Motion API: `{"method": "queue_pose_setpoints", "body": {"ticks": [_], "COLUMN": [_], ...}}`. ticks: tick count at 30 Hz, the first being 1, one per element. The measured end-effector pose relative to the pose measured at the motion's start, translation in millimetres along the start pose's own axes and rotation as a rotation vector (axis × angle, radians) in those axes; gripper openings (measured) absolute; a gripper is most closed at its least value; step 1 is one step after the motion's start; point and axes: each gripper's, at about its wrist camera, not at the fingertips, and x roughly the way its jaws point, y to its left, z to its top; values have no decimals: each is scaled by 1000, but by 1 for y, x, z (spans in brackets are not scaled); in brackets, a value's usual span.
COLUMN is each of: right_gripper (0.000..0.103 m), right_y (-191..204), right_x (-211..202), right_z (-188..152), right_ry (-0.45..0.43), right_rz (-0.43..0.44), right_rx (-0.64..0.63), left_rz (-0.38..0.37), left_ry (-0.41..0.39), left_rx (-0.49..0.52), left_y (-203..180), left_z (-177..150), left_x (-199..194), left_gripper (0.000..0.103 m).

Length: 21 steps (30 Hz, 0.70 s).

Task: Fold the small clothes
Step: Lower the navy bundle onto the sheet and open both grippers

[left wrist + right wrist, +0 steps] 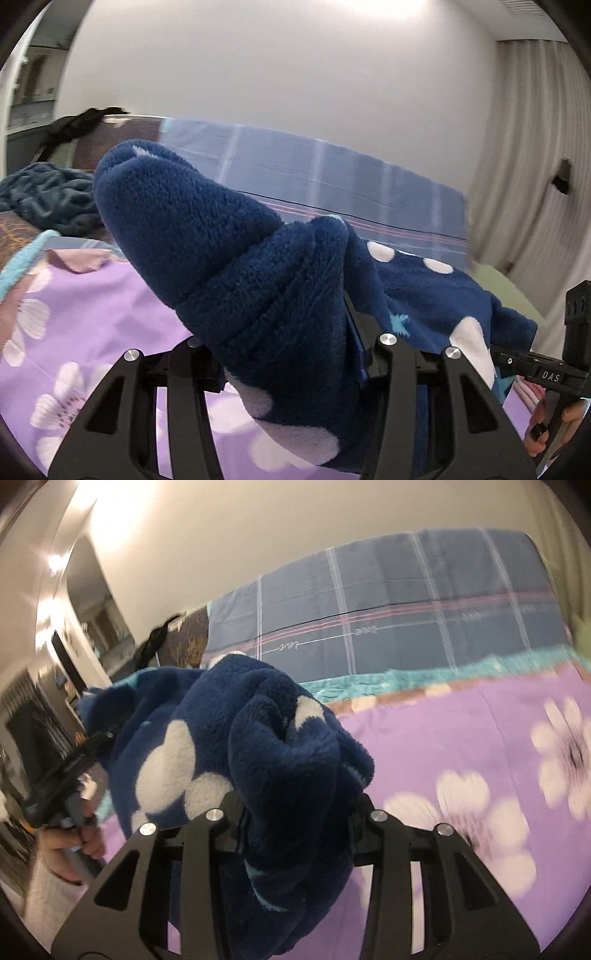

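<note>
A small navy fleece garment (229, 258) with white dots and light blue stars is held up above the bed between both grippers. My left gripper (291, 350) is shut on a bunched fold of it; the fingertips are buried in the fleece. My right gripper (295, 812) is shut on another bunched part of the same garment (280, 753). The rest of the cloth hangs between them. The right gripper shows at the right edge of the left wrist view (554, 373), and the left one at the left edge of the right wrist view (70, 771).
Below lies a purple bedsheet with white flowers (92, 314), also in the right wrist view (461, 738). A blue plaid quilt (406, 609) covers the far part of the bed. A teal crumpled blanket (48, 195) lies at the far left. A curtain (524, 147) hangs at right.
</note>
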Motion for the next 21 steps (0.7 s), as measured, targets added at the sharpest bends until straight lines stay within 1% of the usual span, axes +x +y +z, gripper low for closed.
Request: {"method": "queue_pose_setpoints", "body": {"ticks": [2, 4, 6, 7, 9, 13, 14, 15, 16, 17, 18, 19, 20, 21], "right_gripper": [36, 35, 35, 35, 34, 34, 41, 52, 81, 84, 82, 78, 79, 80], "right_y": [7, 15, 28, 31, 29, 24, 24, 23, 25, 23, 20, 16, 12, 10], "right_x": [29, 50, 72, 81, 101, 139, 151, 161, 172, 189, 202, 212, 215, 212], "right_z": [15, 23, 25, 25, 25, 21, 18, 14, 9, -4, -17, -32, -44, -52], "right_ry": [23, 26, 11, 10, 19, 22, 14, 7, 8, 44, 108, 188, 224, 217], "right_rz": [-15, -56, -150, -178, -200, -233, -248, -290, -357, -483, -505, -468, -434, -415], "right_rx": [-29, -62, -147, -168, -162, -140, -147, -161, -178, -202, -222, -229, -217, -197], "left_rz": [42, 57, 67, 77, 97, 139, 170, 208, 249, 288, 310, 322, 337, 332], "left_ry": [9, 19, 39, 51, 67, 82, 92, 107, 135, 212, 268, 296, 325, 320], "left_rx": [-24, -36, -29, -21, -15, 1, 5, 6, 8, 8, 7, 7, 6, -3], "left_y": [13, 22, 29, 33, 42, 47, 52, 59, 65, 76, 83, 86, 95, 99], "left_z": [1, -1, -3, -7, -14, -23, -28, -32, -41, -58, -71, -80, -93, -100], "left_x": [15, 29, 41, 45, 57, 83, 92, 102, 110, 123, 133, 136, 139, 136], "left_gripper": [50, 50, 50, 50, 50, 50, 53, 59, 62, 62, 63, 63, 64, 67]}}
